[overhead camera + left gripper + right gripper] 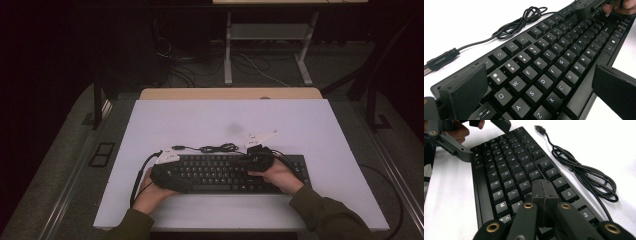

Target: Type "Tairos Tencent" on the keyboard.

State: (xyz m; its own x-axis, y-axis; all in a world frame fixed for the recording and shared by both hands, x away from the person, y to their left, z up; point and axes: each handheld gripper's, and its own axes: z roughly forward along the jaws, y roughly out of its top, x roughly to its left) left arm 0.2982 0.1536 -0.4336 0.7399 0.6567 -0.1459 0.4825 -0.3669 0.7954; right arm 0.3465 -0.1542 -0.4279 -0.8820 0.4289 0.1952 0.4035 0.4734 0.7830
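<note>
The desk (200,120) carries a flat white sheet over its top, with a strip of pale wood showing along the far edge. A black keyboard (220,172) lies directly on the white surface, near the front edge and roughly centred. Its black cable (217,148) lies in a loose bundle just behind the keyboard, the plug (177,147) resting on the surface to the left of the bundle.

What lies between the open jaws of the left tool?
The left end of the black keyboard: the left tool straddles it, key rows from Q to Z lying between its jaws, as the left gripper view shows.
</note>
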